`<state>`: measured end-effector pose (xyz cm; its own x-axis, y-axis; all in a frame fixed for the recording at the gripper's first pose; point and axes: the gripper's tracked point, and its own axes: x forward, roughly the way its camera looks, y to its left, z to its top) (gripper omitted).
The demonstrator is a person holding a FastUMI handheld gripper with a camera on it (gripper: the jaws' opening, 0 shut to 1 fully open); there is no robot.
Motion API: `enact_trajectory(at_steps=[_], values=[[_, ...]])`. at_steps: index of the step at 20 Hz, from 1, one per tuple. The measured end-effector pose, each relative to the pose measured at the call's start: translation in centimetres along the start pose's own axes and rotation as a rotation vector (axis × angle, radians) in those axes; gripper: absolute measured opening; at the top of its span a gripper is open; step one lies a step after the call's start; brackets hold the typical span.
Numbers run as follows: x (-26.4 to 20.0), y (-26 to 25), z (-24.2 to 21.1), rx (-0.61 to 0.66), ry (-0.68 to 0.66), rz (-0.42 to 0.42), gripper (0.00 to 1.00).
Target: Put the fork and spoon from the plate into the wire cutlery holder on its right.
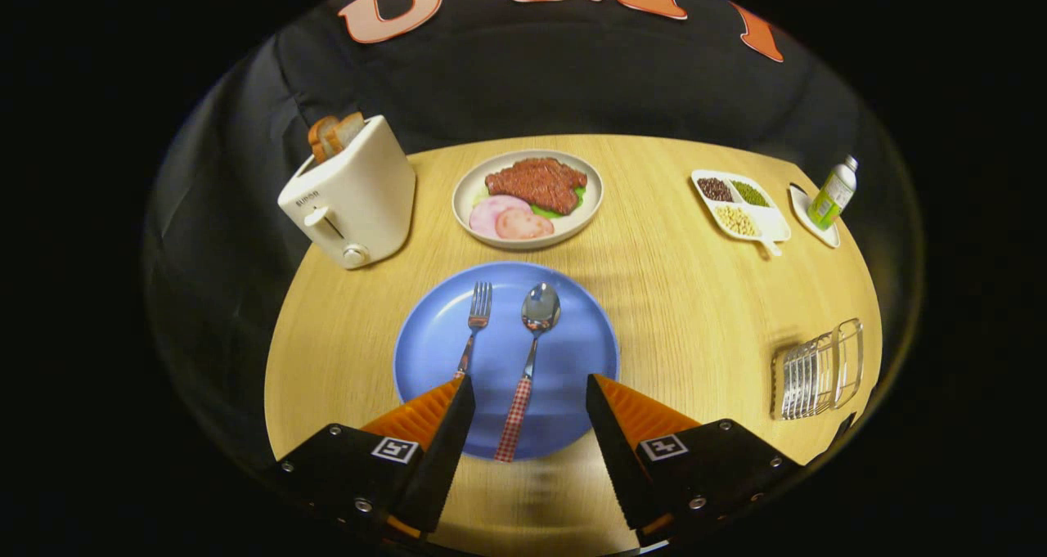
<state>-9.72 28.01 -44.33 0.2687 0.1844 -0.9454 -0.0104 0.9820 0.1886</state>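
Observation:
A blue plate (433, 352) lies on the wooden table just ahead of my fingers. On it a fork (477, 316) and a spoon (533, 328) lie side by side, heads pointing away, each with a red checked handle. The spoon's handle runs back between my fingers; the fork's handle end is hidden behind the left finger. My gripper (530, 384) stands open above the plate's near edge, holding nothing. The wire cutlery holder (818, 370) sits on the table to the right of the plate, beyond my right finger.
A white toaster (352, 193) with bread slices stands beyond the plate to the left. A plate of meat (530, 197) sits behind the blue plate. A divided dish of beans (740, 205) and a small bottle (833, 193) on a saucer stand at the far right.

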Motion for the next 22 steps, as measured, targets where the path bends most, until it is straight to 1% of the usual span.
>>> enact_trajectory(at_steps=[5, 6, 8, 9, 12, 13, 16, 17, 18, 19, 20, 22], values=[[2.0, -0.3, -2.8, -0.016, 0.130, -0.033, 0.80], [2.1, 0.0, -3.1, -0.024, 0.151, -0.030, 0.78], [2.4, -0.1, -3.4, -0.060, 0.193, -0.051, 0.74], [2.5, -0.1, -3.6, -0.070, 0.215, -0.061, 0.70], [2.8, 0.6, -3.7, -0.070, 0.261, -0.061, 0.49], [2.8, 0.4, -3.8, -0.076, 0.277, -0.071, 0.47], [2.9, 0.7, -4.2, -0.048, 0.345, -0.057, 0.34], [3.0, 0.8, -4.1, -0.034, 0.362, -0.056, 0.31], [2.9, 0.7, -4.2, -0.025, 0.378, -0.059, 0.25], [2.9, 0.5, -4.3, -0.022, 0.399, -0.062, 0.23], [2.8, 0.5, -4.5, -0.015, 0.422, -0.063, 0.19], [2.6, 0.8, -4.9, -0.006, 0.464, -0.047, 0.15]])
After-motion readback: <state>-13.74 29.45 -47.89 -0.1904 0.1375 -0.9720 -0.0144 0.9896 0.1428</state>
